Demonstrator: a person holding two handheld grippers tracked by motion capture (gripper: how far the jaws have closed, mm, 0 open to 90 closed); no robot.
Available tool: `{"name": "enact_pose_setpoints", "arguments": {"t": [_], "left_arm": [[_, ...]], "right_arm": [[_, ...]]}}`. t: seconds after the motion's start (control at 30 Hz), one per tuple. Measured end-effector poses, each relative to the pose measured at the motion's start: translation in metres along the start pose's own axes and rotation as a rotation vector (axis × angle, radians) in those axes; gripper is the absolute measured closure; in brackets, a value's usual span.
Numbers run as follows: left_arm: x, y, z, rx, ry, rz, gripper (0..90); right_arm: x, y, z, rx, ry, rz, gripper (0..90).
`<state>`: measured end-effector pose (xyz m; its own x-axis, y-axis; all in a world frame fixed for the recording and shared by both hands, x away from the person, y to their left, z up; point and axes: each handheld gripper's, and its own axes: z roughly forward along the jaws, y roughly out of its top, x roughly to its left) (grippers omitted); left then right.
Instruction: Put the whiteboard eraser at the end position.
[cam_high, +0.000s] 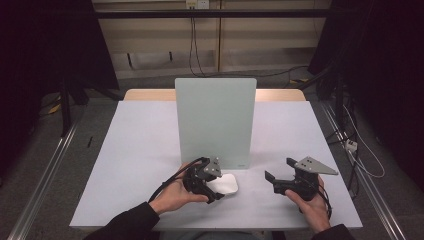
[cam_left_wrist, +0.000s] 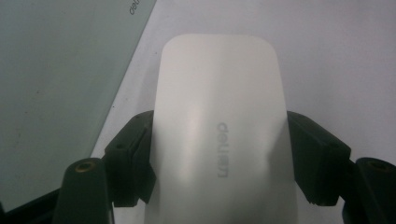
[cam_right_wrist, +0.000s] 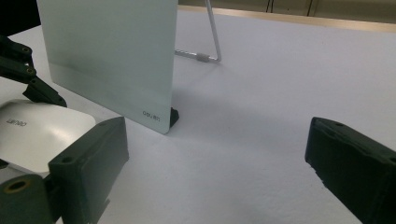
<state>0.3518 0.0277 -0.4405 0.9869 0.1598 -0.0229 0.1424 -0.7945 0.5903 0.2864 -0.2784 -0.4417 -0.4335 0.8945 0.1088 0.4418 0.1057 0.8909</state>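
A white rounded block (cam_high: 228, 184) with grey lettering lies on the white table (cam_high: 140, 150), just in front of the upright pale-green board (cam_high: 216, 120). My left gripper (cam_high: 217, 189) is shut on it. In the left gripper view the black pads (cam_left_wrist: 133, 158) press on both long sides of the block (cam_left_wrist: 219, 93). To the right, my right gripper (cam_high: 280, 169) is held open above the table, apart from both. Bare table shows between its jaws (cam_right_wrist: 215, 163), with the block (cam_right_wrist: 37, 135) to its left.
The board (cam_right_wrist: 112, 56) stands on a wire stand (cam_right_wrist: 211, 42) and a small black foot (cam_right_wrist: 173, 116). Wooden table edge runs behind it (cam_high: 280, 94). Metal rails and cables lie on the floor at both sides.
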Motion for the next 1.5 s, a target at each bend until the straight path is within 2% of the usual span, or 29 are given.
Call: {"name": "enact_pose_setpoints", "arguments": {"t": [0.03, 0.2, 0.3, 0.37, 0.5, 0.6, 0.63, 0.73, 0.83, 0.9, 0.93, 1.0, 1.13, 1.2, 1.3, 1.37, 1.5], "left_arm": [[0.0, -0.001, 0.001, -0.016, -0.01, -0.002, 30.1], [0.0, 0.0, -0.001, -0.033, -0.003, -0.013, 28.4], [-0.002, 0.001, -0.005, -0.071, 0.018, -0.013, 18.1], [-0.001, 0.001, -0.006, -0.073, 0.032, -0.022, 12.1], [0.002, 0.0, -0.008, -0.108, 0.012, -0.044, 7.9], [0.001, -0.001, -0.013, -0.126, 0.044, -0.047, 7.4], [0.001, -0.001, -0.015, -0.14, 0.052, -0.061, 7.3], [0.001, -0.005, -0.021, -0.187, 0.054, -0.086, 6.3], [0.003, -0.008, -0.028, -0.222, 0.092, -0.109, 6.1], [0.003, -0.011, -0.034, -0.25, 0.116, -0.102, 7.2], [0.004, -0.012, -0.036, -0.272, 0.139, -0.127, 7.0], [0.004, -0.013, -0.04, -0.296, 0.167, -0.151, 7.0], [0.005, -0.017, -0.048, -0.365, 0.178, -0.171, 6.4], [0.005, -0.02, -0.053, -0.391, 0.199, -0.18, 6.3], [0.007, -0.031, -0.06, -0.433, 0.233, -0.238, 6.2], [0.008, -0.039, -0.064, -0.439, 0.264, -0.274, 6.2], [0.012, -0.051, -0.071, -0.445, 0.288, -0.313, 6.0]], "right_arm": [[0.0, 0.0, 0.0, 0.0, 0.0, 0.002, 5.9], [0.0, 0.0, 0.001, 0.0, 0.002, 0.007, 5.9], [-0.001, 0.0, 0.001, -0.001, 0.003, 0.007, 5.9], [-0.001, 0.0, 0.001, 0.0, 0.002, 0.012, 5.9], [-0.002, 0.0, 0.0, -0.002, 0.003, 0.011, 5.9], [-0.002, 0.0, 0.0, -0.001, -0.001, 0.008, 5.9], [-0.002, 0.0, 0.0, -0.001, -0.001, 0.007, 5.9], [-0.001, 0.0, 0.001, -0.001, -0.003, 0.007, 5.9], [0.0, 0.001, 0.002, 0.001, -0.004, 0.0, 5.9], [0.0, 0.001, 0.001, -0.002, -0.006, 0.001, 5.9], [0.0, 0.0, 0.001, -0.001, -0.008, 0.002, 5.9], [0.0, 0.0, 0.001, 0.001, -0.007, 0.008, 5.9], [0.0, 0.0, 0.001, 0.0, -0.006, 0.005, 5.9], [0.0, 0.0, 0.001, 0.0, -0.005, 0.007, 5.9], [0.0, 0.0, 0.001, -0.003, -0.008, 0.004, 5.9], [0.0, 0.0, 0.001, -0.004, -0.008, 0.006, 5.9], [0.0, 0.0, 0.0, -0.001, -0.009, 0.004, 5.9]]}}
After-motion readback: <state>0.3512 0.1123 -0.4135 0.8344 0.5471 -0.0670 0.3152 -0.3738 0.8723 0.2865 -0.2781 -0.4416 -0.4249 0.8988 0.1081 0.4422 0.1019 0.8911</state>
